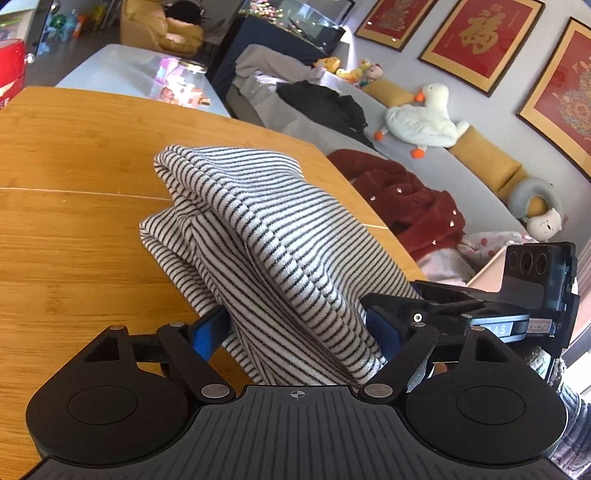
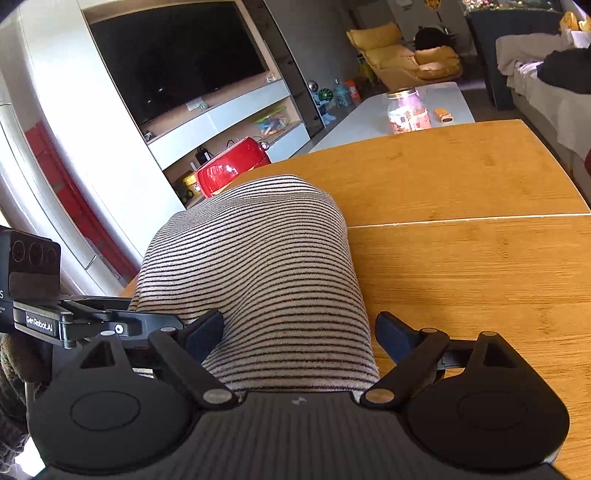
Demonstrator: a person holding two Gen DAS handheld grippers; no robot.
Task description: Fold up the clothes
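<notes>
The white knit garment with thin black stripes (image 1: 258, 236) fills the centre of both wrist views, bunched into thick folds and draped over the honey-coloured bamboo tabletop (image 1: 74, 155), its near end lifted off the wood. In the left wrist view the left hand-held gripper (image 1: 301, 336) pinches this near end, the blue-padded fingers (image 1: 208, 332) pressed into the cloth from both sides at lower centre. In the right wrist view the right hand-held gripper (image 2: 301, 332) straddles the rolled cloth (image 2: 258, 266): its left finger (image 2: 203, 334) touches the fabric, while the right finger stands just beside it with a sliver of tabletop (image 2: 480, 258) showing between, so its fingers are spread rather than clamped. Each device appears at the other's side edge, level and pointing along the cloth; the one at the left edge of the right wrist view carries the lettering "GenRobot.AI" (image 2: 40, 320).

A pale seam line crosses the tabletop. In the upper right of the left wrist view, a grey sofa (image 1: 436, 162) holds a white plush goose (image 1: 421, 118) and a dark red fleece jacket (image 1: 406, 199), beneath red framed pictures with gold calligraphy (image 1: 480, 33). The upper left of the right wrist view shows a dark television (image 2: 177, 55) above a red appliance (image 2: 232, 168).
</notes>
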